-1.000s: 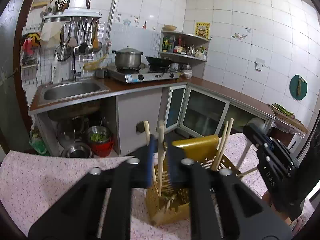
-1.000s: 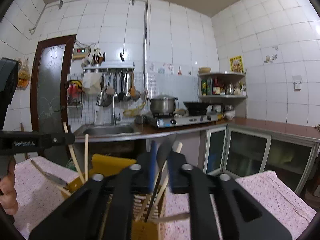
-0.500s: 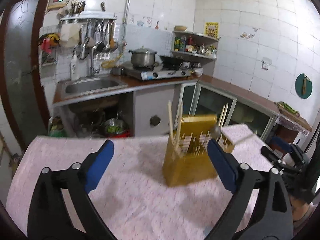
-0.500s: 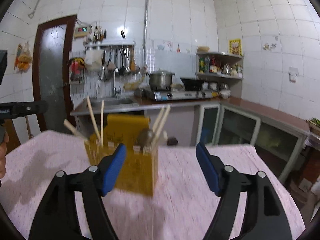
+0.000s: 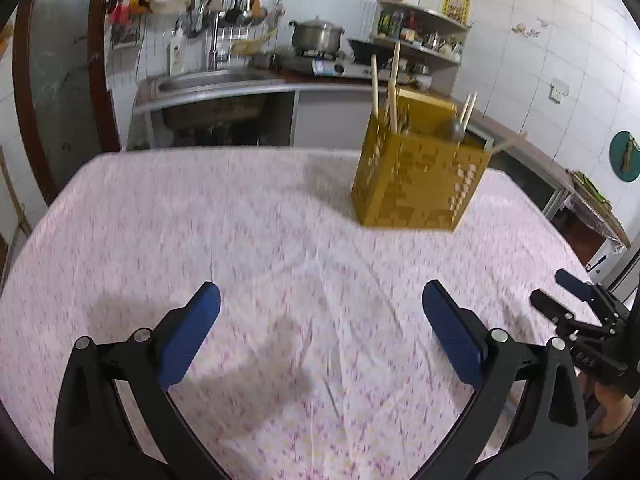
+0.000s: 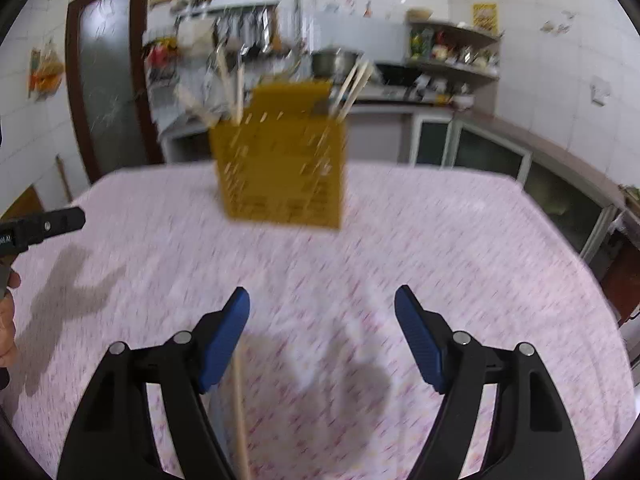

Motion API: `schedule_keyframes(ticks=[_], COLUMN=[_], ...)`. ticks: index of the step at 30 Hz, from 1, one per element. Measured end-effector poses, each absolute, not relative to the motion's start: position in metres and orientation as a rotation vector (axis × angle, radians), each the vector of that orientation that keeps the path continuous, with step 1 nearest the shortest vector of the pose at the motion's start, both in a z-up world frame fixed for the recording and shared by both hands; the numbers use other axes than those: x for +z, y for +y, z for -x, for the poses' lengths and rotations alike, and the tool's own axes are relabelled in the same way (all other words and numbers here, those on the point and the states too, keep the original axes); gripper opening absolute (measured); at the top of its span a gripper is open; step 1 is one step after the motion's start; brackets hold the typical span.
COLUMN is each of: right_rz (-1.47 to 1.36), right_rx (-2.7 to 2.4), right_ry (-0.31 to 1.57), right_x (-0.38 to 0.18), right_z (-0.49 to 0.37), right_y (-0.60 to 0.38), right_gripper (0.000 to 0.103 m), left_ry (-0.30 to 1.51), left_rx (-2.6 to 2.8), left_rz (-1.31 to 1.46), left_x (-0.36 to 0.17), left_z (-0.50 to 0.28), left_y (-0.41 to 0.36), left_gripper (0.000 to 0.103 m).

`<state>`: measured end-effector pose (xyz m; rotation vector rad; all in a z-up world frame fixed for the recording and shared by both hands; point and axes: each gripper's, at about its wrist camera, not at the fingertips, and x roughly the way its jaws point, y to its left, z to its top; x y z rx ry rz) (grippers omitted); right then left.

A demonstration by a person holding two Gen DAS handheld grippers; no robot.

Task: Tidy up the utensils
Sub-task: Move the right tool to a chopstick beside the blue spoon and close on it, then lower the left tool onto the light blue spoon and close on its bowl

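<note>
You had the yellow holder [image 5: 416, 184] standing on the table [image 5: 240, 240], chopsticks [image 5: 392, 92] upright inside. Your left gripper [image 5: 320, 332] had just spread wide, empty; your right gripper [image 6: 322, 336] gaped empty too. One loose chopstick [image 6: 240, 408] by your right gripper likely remained.

between my left gripper [image 5: 320, 320] and the yellow utensil holder [image 5: 416, 184] the pink tablecloth [image 5: 248, 232] lies bare. ahead of my right gripper [image 6: 322, 320] only a chopstick [image 6: 240, 412] lies by its inner finger. sticks [image 6: 352, 84] jut above the holder's rim.
</note>
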<state>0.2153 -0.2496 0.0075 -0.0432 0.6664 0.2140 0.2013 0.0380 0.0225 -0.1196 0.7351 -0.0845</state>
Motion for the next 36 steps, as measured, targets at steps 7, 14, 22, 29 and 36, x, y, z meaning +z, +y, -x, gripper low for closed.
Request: schedule_keyframes(ticks=[7, 14, 22, 29, 36], right_rz=[0.087, 0.111, 0.103, 0.145, 0.135], right_rx=[0.267, 0.277, 0.302, 0.351, 0.344], right_ry=[0.765, 0.816, 0.834, 0.869, 0.903], right_x=[-0.024, -0.031, -0.030, -0.036, -0.035], right_z=[-0.210, -0.214, -0.215, -0.217, -0.228], right_y=[-0.228, -0.219, -0.216, -0.202, -0.204], right_gripper=[0.065, 0.049, 0.045, 0.032, 0.006], left_ry=[0.768, 0.803, 0.817, 0.831, 0.854], left_rx=[-0.080, -0.062, -0.061, -0.045, -0.028], left_rz=[0.120, 0.141, 0.137, 0.130, 0.150], left_x=[-0.002, -0.022, -0.025, -0.021, -0.015], left_z=[-0.186, -0.186, -0.186, -0.188, -0.187], left_y=[0.031, 0.033, 0.030, 0.026, 0.017], left_gripper=[0.098, 0.098, 0.098, 0.098, 0.098])
